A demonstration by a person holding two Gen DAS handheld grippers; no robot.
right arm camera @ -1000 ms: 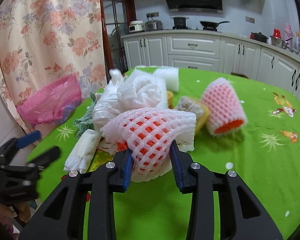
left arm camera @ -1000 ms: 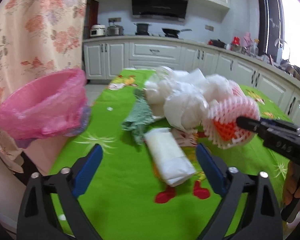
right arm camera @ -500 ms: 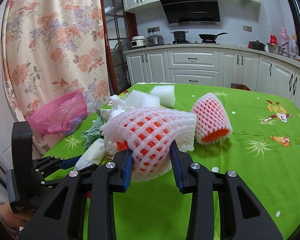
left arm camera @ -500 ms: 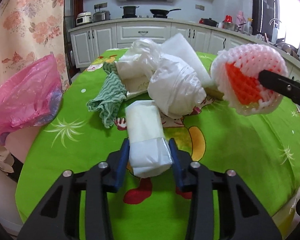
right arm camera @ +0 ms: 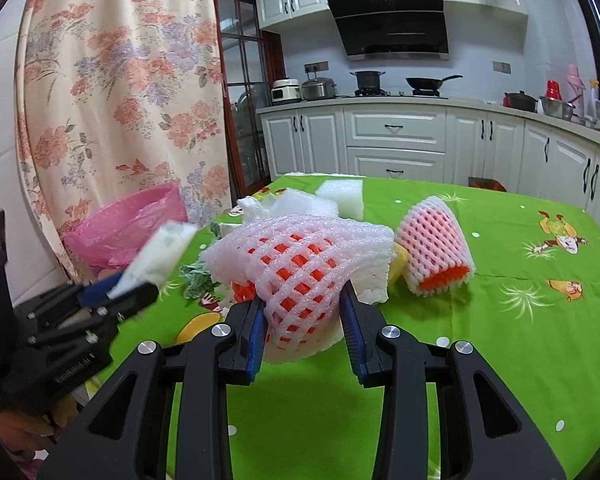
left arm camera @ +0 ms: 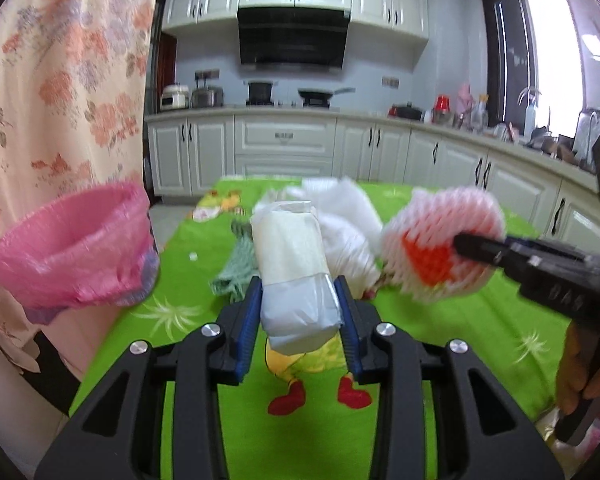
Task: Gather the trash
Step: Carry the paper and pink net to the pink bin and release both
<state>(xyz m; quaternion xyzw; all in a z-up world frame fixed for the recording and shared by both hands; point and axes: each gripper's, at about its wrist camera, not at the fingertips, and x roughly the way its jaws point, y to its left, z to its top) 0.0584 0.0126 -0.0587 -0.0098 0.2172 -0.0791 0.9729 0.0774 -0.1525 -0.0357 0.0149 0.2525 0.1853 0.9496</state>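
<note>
Left gripper (left arm camera: 298, 304) closing on white packet (left arm camera: 294, 268), long axis running up-frame, lifted off table (left arm camera: 440, 364). Pink bin (left arm camera: 76, 252) at left of frame, nearer this hand. Right gripper (right arm camera: 306, 320) clamped on foam net (right arm camera: 300, 276), bin far left.

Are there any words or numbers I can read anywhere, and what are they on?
None can be read for sure.
Embossed marks on the side of the right hand-held gripper: look like digits, too blurred to read.
Embossed line on the body of the left hand-held gripper: too small and blurred to read.
The green tablecloth has only cartoon pictures, no words.
</note>
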